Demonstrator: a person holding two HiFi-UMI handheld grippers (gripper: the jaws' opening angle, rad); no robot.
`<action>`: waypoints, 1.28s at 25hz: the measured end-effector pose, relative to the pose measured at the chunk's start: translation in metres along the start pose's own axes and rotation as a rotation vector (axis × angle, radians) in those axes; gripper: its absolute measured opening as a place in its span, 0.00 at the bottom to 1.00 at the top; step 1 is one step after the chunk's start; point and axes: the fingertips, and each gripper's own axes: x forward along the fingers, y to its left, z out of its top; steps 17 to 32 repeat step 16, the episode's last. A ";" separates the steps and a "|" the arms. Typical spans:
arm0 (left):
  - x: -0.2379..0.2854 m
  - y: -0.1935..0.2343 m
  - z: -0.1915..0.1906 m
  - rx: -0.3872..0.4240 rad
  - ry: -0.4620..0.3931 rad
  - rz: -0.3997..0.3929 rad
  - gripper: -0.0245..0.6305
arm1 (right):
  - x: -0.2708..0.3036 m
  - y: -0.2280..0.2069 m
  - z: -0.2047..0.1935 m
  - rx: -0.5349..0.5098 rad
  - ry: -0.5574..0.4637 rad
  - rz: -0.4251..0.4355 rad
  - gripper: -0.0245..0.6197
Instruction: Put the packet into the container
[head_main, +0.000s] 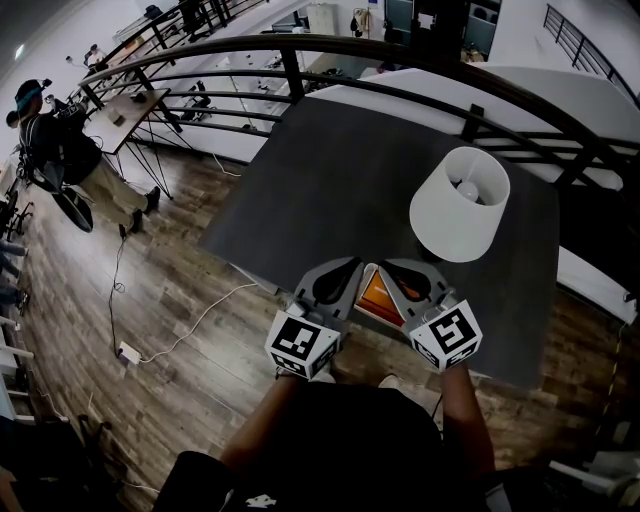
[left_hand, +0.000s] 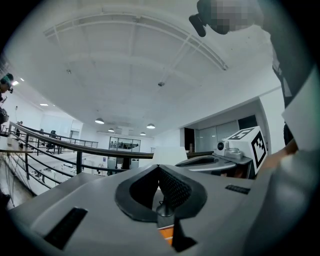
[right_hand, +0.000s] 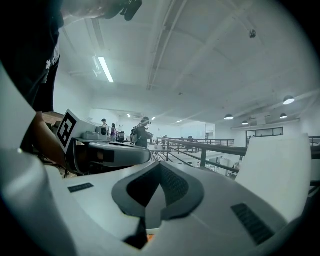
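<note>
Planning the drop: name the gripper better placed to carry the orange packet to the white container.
Right, probably. The container stands ahead-right, nearer the right gripper; the packet sits between it and the left gripper.

Your pale grey plastic left gripper (head_main: 350, 268) and the matching right gripper (head_main: 392, 268) have black linings inside the jaws. Each carries a white cube (head_main: 303, 345) printed with black square markers. The flat glossy packet (head_main: 381, 295) is bright orange. The tapered round container (head_main: 455, 215) is plain white. The square table top (head_main: 330, 170) is matt dark grey, and the plank floor (head_main: 180, 300) is streaky brown wood.
</note>
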 end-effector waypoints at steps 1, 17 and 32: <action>0.000 -0.001 0.000 0.000 0.000 -0.001 0.05 | -0.001 0.000 0.000 0.006 -0.001 -0.003 0.05; 0.000 -0.012 -0.005 -0.008 0.019 -0.026 0.05 | -0.006 0.003 0.001 0.000 -0.003 0.006 0.05; 0.000 -0.012 -0.005 -0.008 0.019 -0.026 0.05 | -0.006 0.003 0.001 0.000 -0.003 0.006 0.05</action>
